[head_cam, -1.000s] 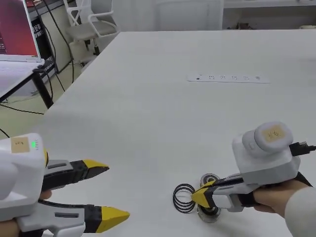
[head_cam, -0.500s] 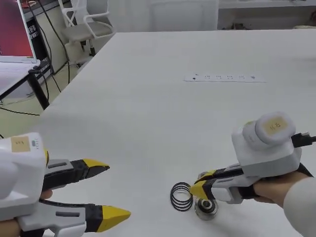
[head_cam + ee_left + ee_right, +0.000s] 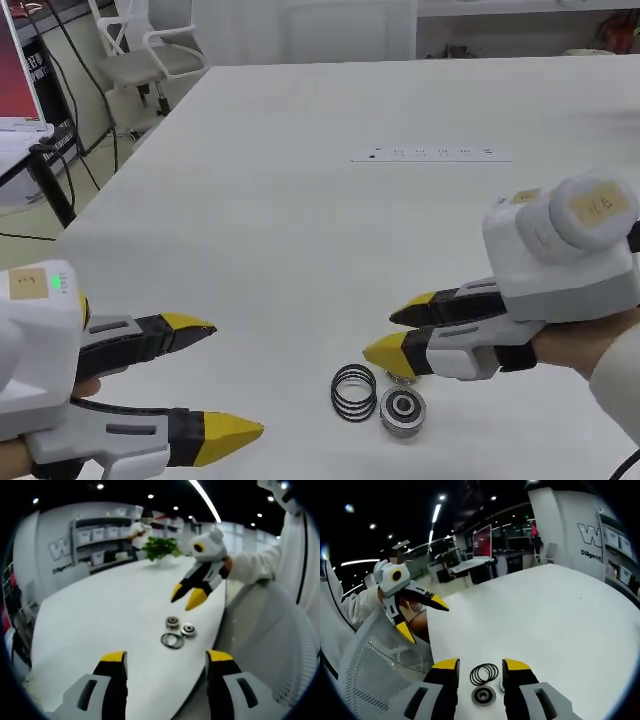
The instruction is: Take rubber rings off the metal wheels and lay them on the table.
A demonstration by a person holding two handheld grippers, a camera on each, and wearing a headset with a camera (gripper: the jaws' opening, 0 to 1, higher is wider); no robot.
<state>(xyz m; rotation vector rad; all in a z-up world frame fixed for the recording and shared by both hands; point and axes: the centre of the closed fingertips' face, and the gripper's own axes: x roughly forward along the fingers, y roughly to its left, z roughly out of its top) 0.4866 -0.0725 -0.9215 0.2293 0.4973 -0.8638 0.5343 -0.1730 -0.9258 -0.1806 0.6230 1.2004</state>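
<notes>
A small stack of black rubber rings [image 3: 353, 392] lies flat on the white table [image 3: 300, 230]. A metal wheel [image 3: 402, 410] lies just right of it. A second wheel [image 3: 400, 379] peeks out from under my right gripper [image 3: 388, 333], which hovers open a little above them. My left gripper [image 3: 225, 380] stands open at the lower left, well apart from the rings. In the left gripper view the rings [image 3: 172, 640] and both wheels [image 3: 172, 622] [image 3: 188, 630] lie ahead of the left gripper [image 3: 166, 656]. The right gripper view has the rings [image 3: 484, 673] and a wheel [image 3: 483, 695] between the right gripper [image 3: 480, 665] jaws.
A white power strip [image 3: 430, 154] lies farther back on the table. An office chair [image 3: 140, 50] and a desk stand past the table's left edge. The table's near edge runs close to the wheels.
My right gripper has risen off the wheels and its jaws have parted. The left gripper has stayed put. The head camera has shifted a little.
</notes>
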